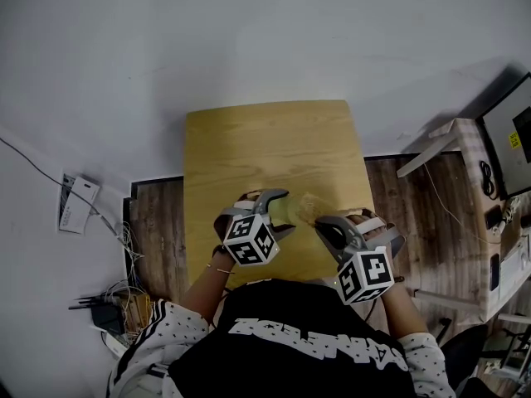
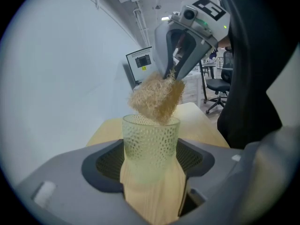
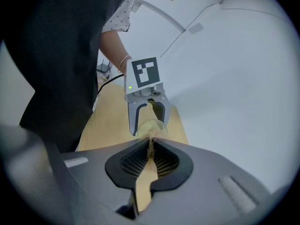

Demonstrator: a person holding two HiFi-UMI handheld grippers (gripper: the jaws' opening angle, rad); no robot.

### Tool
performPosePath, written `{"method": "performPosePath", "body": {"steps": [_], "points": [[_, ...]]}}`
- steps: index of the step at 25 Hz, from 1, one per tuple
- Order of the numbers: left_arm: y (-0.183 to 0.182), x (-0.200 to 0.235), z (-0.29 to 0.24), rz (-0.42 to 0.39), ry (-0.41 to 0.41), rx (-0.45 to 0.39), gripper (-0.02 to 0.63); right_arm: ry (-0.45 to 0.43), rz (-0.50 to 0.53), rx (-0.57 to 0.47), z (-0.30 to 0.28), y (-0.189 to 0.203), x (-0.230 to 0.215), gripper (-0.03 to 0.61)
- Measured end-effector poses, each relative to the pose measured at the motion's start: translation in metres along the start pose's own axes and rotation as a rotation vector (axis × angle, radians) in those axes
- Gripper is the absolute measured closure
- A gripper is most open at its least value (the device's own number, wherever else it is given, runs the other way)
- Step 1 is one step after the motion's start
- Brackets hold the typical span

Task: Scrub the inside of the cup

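On the one rectangular light-wood table [image 1: 265,139], in the head view, two grey grippers are seen side by side near the front edge, each carrying one cube with black-and-white square markers. One pale green translucent cup [image 1: 287,213] is held between the jaws of the left gripper [image 1: 282,211]. One tan fibrous scrub pad [image 1: 310,206] is carried at the tips of the right gripper [image 1: 325,225], just beside the cup.

In the left gripper view, the cup is shown upright and clamped between the two ribbed black pads. Its wall is patterned all over with a small honeycomb relief, and its rim is round and open. The scrub pad, a coarse, blocky, loofah-like lump, is hung from the right gripper above, with its lower corner at the cup's mouth.

In the right gripper view, the two jaws are seen pinched together on a thin strand of the pad's fibres.
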State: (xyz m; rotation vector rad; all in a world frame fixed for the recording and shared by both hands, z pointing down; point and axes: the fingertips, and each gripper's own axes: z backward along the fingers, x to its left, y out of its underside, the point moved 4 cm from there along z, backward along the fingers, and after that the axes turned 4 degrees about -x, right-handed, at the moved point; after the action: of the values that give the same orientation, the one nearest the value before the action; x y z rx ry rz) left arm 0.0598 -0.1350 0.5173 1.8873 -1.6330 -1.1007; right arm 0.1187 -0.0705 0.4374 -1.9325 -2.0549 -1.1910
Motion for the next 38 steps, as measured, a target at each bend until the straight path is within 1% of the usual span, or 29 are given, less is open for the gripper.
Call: {"method": "performPosePath", "body": {"steps": [4,7,11,13,18,31,34,38], "points": [[0.003,0.000,-0.004,0.009,0.005,-0.004,0.268,0.067,-0.130,-0.028,0.007,0.002,-0.003,0.549],[0.003,-0.001,-0.008,0.011,0.009,-0.015,0.268,0.113,-0.211,-0.023,0.010,0.010,-0.004,0.549],[0.003,-0.003,-0.015,0.012,0.016,-0.033,0.268,0.184,-0.356,-0.032,0.019,0.020,-0.007,0.549],[0.004,-0.004,-0.020,0.020,0.022,-0.042,0.268,0.208,-0.406,-0.029,0.023,0.026,-0.008,0.549],[0.008,-0.006,-0.032,0.028,0.045,-0.054,0.268,0.242,-0.446,-0.006,0.030,0.035,-0.006,0.548],[0.022,-0.002,-0.052,0.085,0.068,-0.066,0.268,0.293,-0.600,-0.025,0.034,0.045,-0.007,0.548],[0.026,-0.001,-0.055,0.101,0.076,-0.081,0.268,0.299,-0.621,-0.017,0.032,0.046,-0.010,0.548],[0.033,0.000,-0.057,0.124,0.081,-0.078,0.268,0.303,-0.645,-0.013,0.031,0.047,-0.012,0.548]]}}
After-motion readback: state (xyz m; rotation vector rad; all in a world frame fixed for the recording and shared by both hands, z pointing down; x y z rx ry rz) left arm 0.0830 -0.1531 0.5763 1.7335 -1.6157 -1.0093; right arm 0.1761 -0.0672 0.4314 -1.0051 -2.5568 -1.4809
